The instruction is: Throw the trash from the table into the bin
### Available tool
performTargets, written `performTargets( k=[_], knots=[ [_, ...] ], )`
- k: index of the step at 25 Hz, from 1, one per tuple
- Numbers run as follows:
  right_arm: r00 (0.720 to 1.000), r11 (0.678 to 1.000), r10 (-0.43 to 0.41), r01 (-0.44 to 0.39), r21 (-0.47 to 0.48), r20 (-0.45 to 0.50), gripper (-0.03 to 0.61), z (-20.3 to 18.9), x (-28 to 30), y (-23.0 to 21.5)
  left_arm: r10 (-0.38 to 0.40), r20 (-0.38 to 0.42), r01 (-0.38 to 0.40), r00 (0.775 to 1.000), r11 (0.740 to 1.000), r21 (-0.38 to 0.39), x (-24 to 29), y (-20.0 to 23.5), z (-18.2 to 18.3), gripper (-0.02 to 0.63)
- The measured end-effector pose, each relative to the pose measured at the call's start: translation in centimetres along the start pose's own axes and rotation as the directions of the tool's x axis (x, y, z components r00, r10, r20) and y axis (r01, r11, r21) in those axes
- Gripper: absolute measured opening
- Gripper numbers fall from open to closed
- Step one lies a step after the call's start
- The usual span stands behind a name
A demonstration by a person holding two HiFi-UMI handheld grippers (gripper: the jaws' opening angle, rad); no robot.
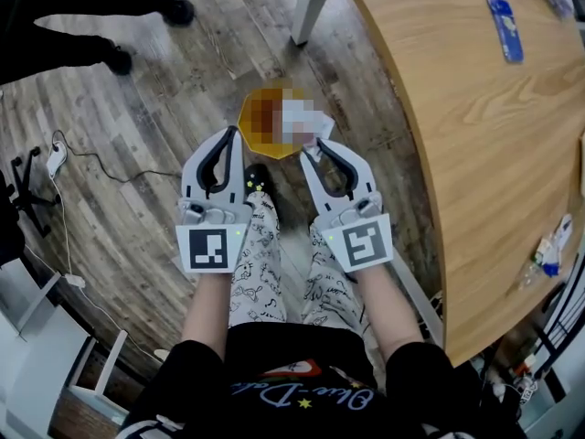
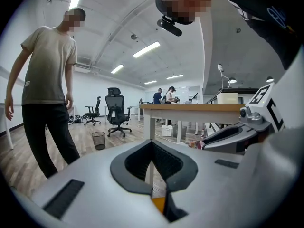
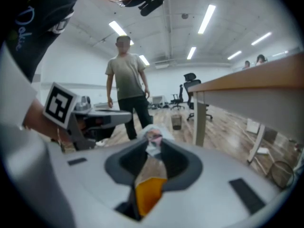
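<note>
Trash wrapper (image 3: 153, 137), crumpled, white with a trace of pink: we are pinching it at the very tips of the right gripper (image 1: 313, 152), whose jaws are clenching on it, and it is sticking forward along the line of the jaws. It is hanging in the air off the table (image 1: 457, 108), above the floor, with the orange bin (image 1: 253, 117) lying straight below and slightly ahead of the tips. As we judge it, letting go is all the coming move is asking for. The left gripper (image 1: 234, 135) is hovering just beside, jaws pressed together on nothing, over the bin's near left edge. A blue packet (image 1: 505, 28) is lying far up the table, its print too small to read. Script lettering on the black shirt (image 1: 292, 387) is showing only partly, so we are not reading it out.
</note>
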State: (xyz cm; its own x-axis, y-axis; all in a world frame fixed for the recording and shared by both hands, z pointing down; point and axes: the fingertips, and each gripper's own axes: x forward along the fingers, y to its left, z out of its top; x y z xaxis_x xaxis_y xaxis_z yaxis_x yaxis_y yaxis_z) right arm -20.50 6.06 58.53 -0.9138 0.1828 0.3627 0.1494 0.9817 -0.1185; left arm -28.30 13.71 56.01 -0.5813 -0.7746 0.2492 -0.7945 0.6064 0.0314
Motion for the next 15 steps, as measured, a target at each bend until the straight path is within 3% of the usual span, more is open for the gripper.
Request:
performTargets(
  k=[15],
  knots=[
    [0.997, 1.000, 0.029, -0.029, -0.004, -0.065, 0.091, -5.3, 1.9, 0.6, 0.028, -0.008, -0.028, 1.000, 1.000, 0.000, 0.0, 1.2, -4.0, 0.011]
  ],
)
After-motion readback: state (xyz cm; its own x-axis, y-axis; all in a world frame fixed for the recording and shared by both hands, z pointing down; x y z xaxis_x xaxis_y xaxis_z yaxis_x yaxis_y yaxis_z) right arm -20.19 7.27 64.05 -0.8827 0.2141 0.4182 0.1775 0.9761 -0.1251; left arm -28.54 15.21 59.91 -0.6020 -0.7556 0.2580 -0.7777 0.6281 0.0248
